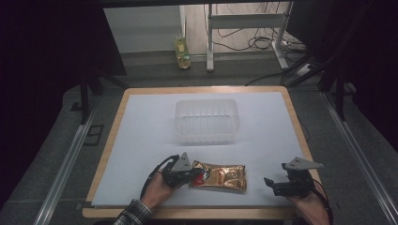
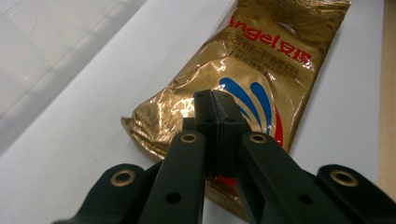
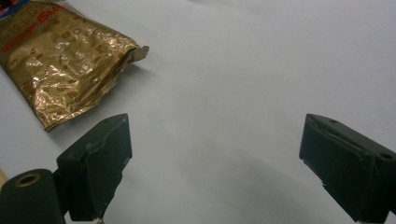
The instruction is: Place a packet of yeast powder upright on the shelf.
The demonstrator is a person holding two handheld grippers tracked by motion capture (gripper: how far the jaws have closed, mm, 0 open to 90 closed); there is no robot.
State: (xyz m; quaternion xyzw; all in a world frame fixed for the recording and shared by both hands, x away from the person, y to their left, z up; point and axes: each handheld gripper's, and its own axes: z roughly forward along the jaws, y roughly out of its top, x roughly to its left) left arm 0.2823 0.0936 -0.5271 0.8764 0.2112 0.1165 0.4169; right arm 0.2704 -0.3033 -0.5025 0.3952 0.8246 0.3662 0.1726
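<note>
Looking down from the high view, the work seems barely begun: one gold pouch [image 1: 218, 176] lies flat on the white mat [image 1: 141, 140] at about 6 o'clock of the one clear tub [image 1: 206, 121], well apart from it, and the tub looks empty. The left gripper [image 1: 193, 174] sits at the pouch's 9 o'clock end; the right gripper [image 1: 273, 183] rests at its 3 o'clock, near but apart. One bottle [image 1: 182, 52] stands on the floor at 12 o'clock beyond the table.

In the left gripper view, the jaws are pressed together with nothing between them, tips over the pouch's [image 2: 261, 70] near end. Whether they touch it I cannot tell.

In the right gripper view, the jaws stand wide apart and empty; the pouch [image 3: 60, 60] lies at 10 o'clock. Gripping, lifting and likely placing in the tub all remain.
</note>
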